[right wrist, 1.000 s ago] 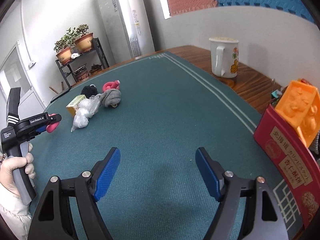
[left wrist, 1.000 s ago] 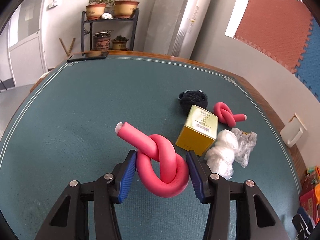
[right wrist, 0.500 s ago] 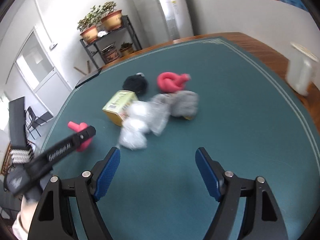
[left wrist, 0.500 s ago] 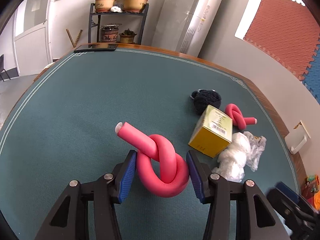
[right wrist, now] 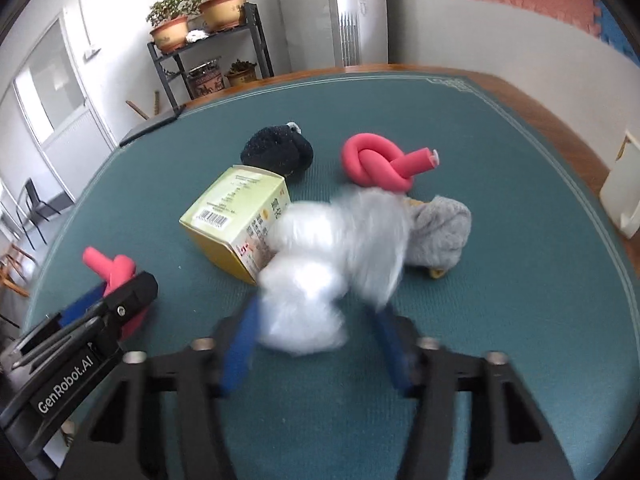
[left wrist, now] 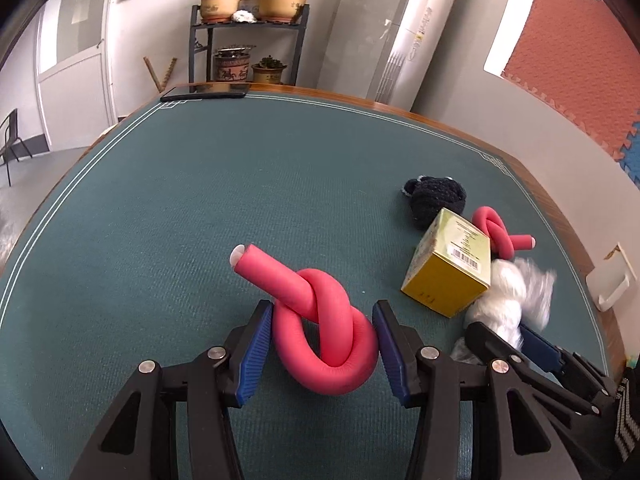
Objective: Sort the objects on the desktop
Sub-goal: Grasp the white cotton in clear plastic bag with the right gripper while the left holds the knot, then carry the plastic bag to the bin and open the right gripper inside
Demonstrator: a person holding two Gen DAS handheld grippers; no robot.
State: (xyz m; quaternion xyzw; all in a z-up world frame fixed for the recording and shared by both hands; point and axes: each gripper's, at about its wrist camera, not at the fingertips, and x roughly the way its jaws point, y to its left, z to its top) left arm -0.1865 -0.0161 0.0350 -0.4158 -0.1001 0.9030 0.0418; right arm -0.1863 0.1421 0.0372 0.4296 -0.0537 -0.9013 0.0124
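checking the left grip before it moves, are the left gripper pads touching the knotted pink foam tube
Touching. The left wrist view shows the left gripper with both blue pads pressed against the sides of the knotted pink foam tube, no gap either side.

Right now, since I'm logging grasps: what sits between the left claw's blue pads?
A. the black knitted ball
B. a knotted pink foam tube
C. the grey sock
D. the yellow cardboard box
B: the knotted pink foam tube is squeezed between the left claw pads.

Knotted pink foam tube [left wrist: 326, 332] lifted off the green desk [left wrist: 200, 208], blurred white plastic-wrapped bundle [right wrist: 320, 272] beside yellow cardboard box [right wrist: 236, 228], second pink knot [right wrist: 380, 162] behind
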